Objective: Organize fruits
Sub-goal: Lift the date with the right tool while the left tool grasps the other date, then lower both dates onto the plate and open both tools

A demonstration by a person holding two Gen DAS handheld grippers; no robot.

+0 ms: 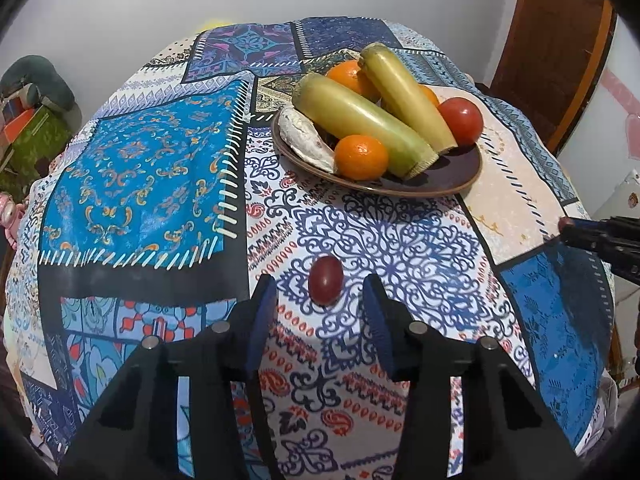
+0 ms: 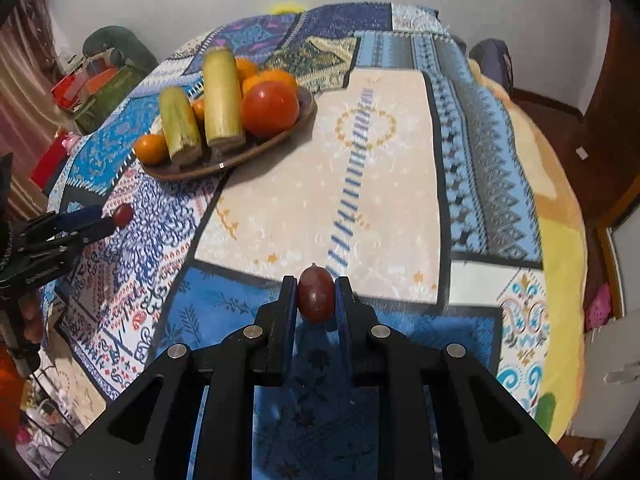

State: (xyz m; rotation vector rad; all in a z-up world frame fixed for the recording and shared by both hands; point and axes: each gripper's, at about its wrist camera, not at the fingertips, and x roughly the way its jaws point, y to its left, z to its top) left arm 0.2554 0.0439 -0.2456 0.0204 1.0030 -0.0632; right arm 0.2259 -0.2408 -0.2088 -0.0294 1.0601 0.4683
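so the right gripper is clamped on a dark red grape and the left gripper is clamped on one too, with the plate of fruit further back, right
Not quite. The left gripper is open, not clamped: in the left wrist view its grape lies on the tablecloth between spread fingers. The rest holds: the right gripper is shut on a dark red grape, and the plate of fruit sits further back.

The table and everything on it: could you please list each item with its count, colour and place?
Tablecloth: one, blue patchwork, covering the table.
Plate: one, brown, far side of the cloth.
Squashes: two, yellow-green, lying on the plate.
Oranges: at least three, orange, on the plate.
Tomato: one, red, plate's right edge.
Pale lump: one, whitish, plate's left edge; unidentifiable.
Loose grape: one, dark red, on the cloth.
Held grape: one, dark red, gripped.
Left claw: open around the loose grape.
Right claw: shut on the held grape.
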